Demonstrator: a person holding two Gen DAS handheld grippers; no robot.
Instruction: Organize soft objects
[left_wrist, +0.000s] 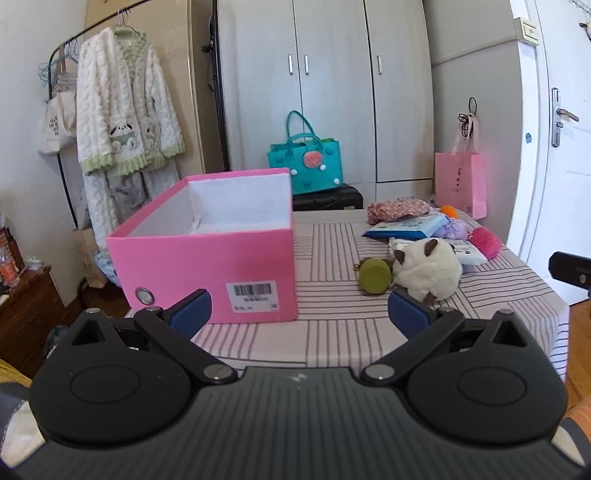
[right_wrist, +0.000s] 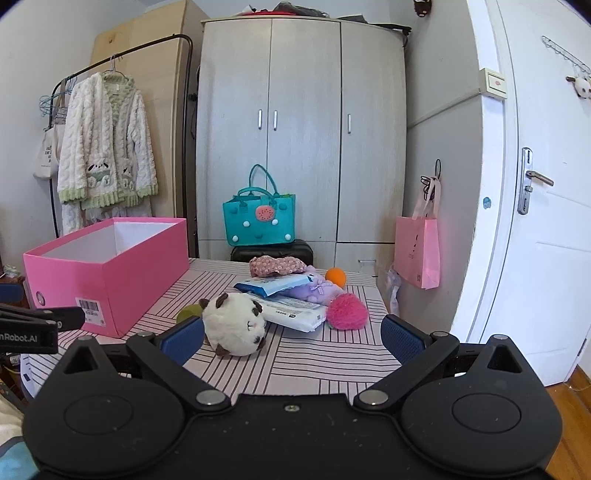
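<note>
Nearest the lens, left tongs (left_wrist: 298, 314) spread wide with nothing between the blue pads, hovering over the near edge of the striped worktop (left_wrist: 332, 332), just in front of the pink box (left_wrist: 207, 254). Right tongs (right_wrist: 291, 338) likewise gaping and empty, poised to the right of the pink box (right_wrist: 110, 273), low over the striped worktop (right_wrist: 295, 369). Just beyond the right tongs, to the right of the box, a white plush animal with brown ears (right_wrist: 234, 323) lying on its side, apart from the pads. Touching the plush on the side towards the box, a small green round thing (left_wrist: 373, 275), partly hidden. Further right of the box, a fuzzy pink pompom (right_wrist: 347, 312) against a white tissue pack (right_wrist: 295, 314). Behind those, a blue wipes pack (right_wrist: 273, 284) resting on a purple plush (right_wrist: 317, 290), an orange ball (right_wrist: 335, 277) just beside it, and a floral fabric bundle (right_wrist: 277, 266) at the far end of the pile. Pink box open-topped, white inside, no soft thing visible in it, barcode label on its near face. Behind the box, a teal bag (left_wrist: 306, 162) on a black case (left_wrist: 328, 197), a pink paper bag (left_wrist: 461, 184) hung off to the right, and a grey wardrobe (right_wrist: 303, 129) at the back. Left of the box, a white fleece robe (left_wrist: 122, 107) on a clothes rail.
</note>
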